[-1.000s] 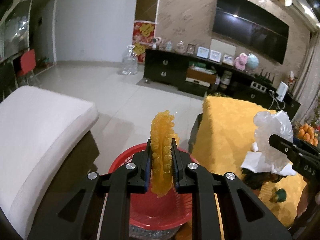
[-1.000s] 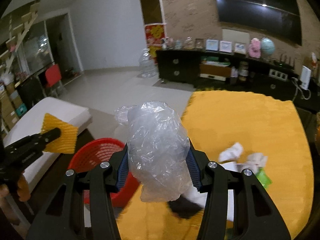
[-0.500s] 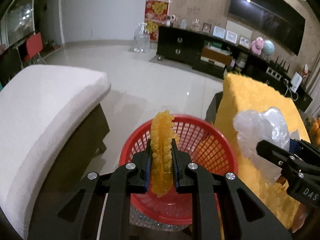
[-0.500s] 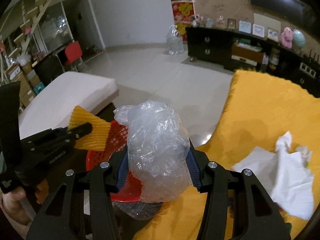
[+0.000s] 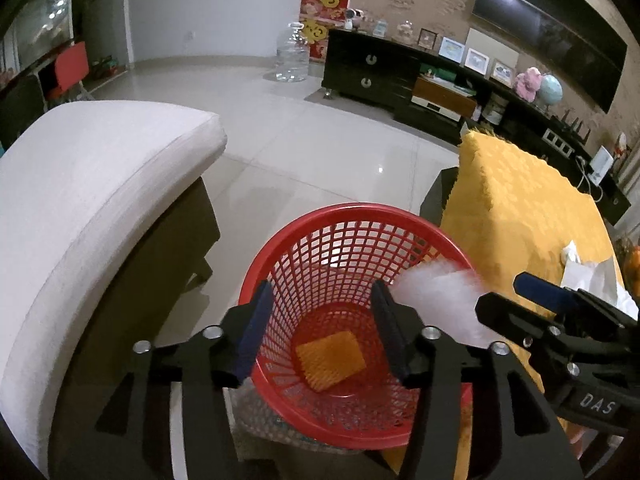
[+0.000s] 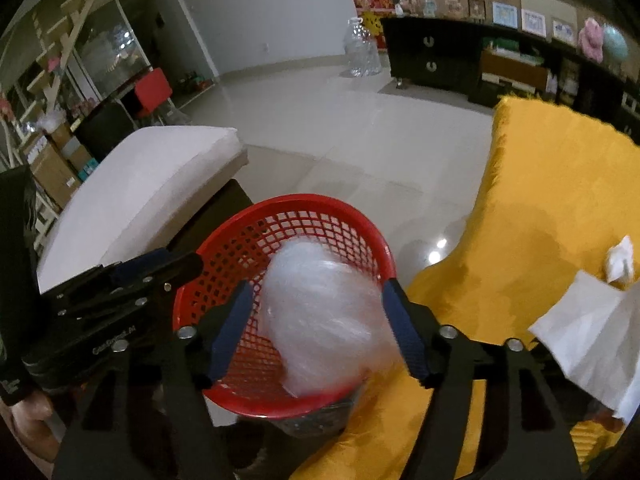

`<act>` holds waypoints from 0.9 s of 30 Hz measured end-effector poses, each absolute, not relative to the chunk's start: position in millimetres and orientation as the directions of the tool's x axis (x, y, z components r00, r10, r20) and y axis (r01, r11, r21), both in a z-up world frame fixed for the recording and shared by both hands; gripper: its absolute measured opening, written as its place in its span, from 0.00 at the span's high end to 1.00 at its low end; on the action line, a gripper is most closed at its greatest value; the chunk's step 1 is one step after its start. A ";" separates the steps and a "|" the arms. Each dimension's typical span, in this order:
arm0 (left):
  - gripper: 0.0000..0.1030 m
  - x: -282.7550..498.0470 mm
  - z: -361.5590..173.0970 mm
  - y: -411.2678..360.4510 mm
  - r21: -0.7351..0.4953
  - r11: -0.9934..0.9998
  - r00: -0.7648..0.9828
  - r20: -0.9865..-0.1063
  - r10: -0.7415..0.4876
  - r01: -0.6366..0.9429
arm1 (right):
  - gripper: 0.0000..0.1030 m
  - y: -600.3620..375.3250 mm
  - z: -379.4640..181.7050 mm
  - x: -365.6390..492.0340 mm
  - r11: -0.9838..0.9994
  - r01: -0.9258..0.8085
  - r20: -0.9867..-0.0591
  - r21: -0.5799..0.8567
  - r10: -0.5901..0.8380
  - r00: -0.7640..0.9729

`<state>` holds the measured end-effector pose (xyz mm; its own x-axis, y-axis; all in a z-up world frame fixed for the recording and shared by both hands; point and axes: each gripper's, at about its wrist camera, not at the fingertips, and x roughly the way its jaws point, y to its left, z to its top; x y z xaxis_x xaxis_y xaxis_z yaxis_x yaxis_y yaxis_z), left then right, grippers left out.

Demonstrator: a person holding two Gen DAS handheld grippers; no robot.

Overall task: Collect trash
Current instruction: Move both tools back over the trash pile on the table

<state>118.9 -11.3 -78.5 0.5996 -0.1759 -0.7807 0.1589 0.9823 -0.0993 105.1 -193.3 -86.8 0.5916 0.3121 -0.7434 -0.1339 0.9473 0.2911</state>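
Red basket (image 5: 344, 240) seen below both claws, beside yellow-covered bench (image 5: 520, 208). Orange foam net (image 5: 331, 360) lies on basket bottom. Left claw (image 5: 320, 328) spread wide, nothing held. Right claw (image 6: 320, 328) spread wide; plastic bag (image 6: 324, 320) blurred between jaws over basket, judged released. Bag judged light, soft, slippery. White tissues (image 6: 592, 340) left on bench; best pinched at crumpled middle.

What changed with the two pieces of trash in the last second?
The left gripper opened and dropped the orange foam net into the red basket. The right gripper opened too; the clear plastic bag, blurred, falls over the basket. Tissues stayed on the yellow cloth.
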 end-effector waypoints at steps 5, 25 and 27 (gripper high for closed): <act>0.32 117.3 -69.3 -6.7 -0.097 0.986 0.629 -0.761 -0.160 0.134 | 0.28 -194.6 -85.9 101.0 0.953 -0.126 -0.744 0.275 0.294 0.600; 0.12 87.4 -21.3 -34.7 -0.140 0.970 0.750 -0.616 -0.242 0.198 | 0.07 -241.7 -14.3 34.9 1.000 -0.011 -0.564 0.021 0.021 0.825; 0.12 82.9 -17.4 -42.9 -0.136 0.965 0.754 -0.603 -0.260 0.224 | 0.07 -263.2 -7.1 26.0 0.998 0.033 -0.550 0.045 -0.002 0.835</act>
